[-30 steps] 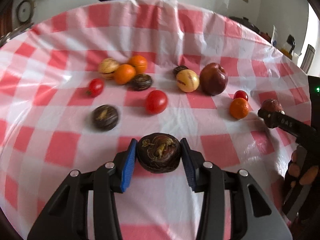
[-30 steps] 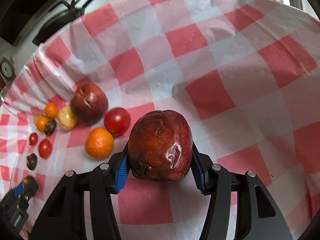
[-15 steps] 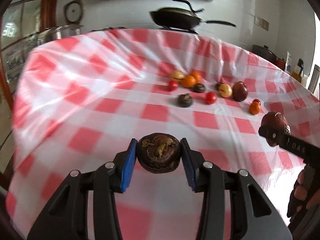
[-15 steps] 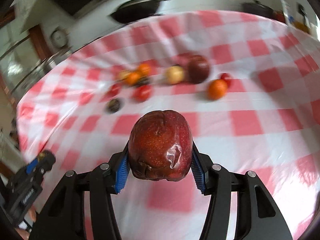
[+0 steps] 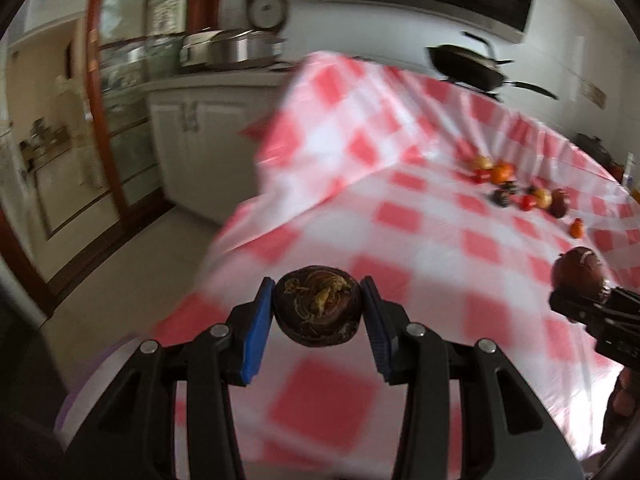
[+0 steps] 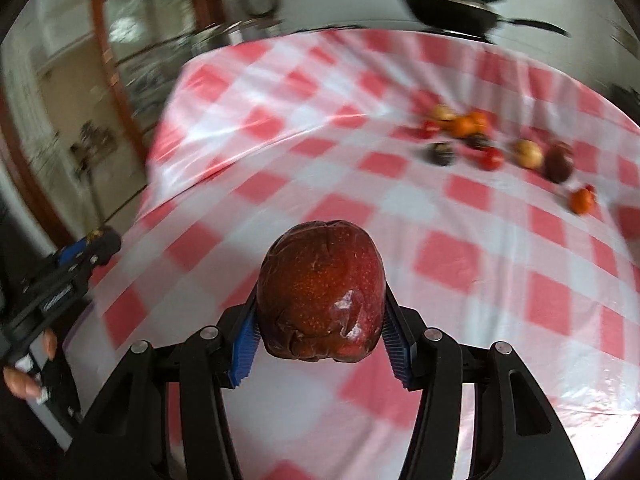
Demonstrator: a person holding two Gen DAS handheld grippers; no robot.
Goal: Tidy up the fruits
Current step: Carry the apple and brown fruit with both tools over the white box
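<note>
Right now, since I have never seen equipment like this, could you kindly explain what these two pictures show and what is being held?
There is no robot: a person holds a two-finger gripper in each hand, each with a wide-angle camera looking forward along its fingers. One picture comes from the left gripper, which is shut on a dark brown, wrinkled round fruit. The other comes from the right gripper, shut on a dark red apple. Both hang above a table under a red-and-white checked tablecloth. Farther back on the cloth lies a blurred cluster of fruits: orange, red, yellowish and dark ones. A black frying pan sits behind the table.
</note>
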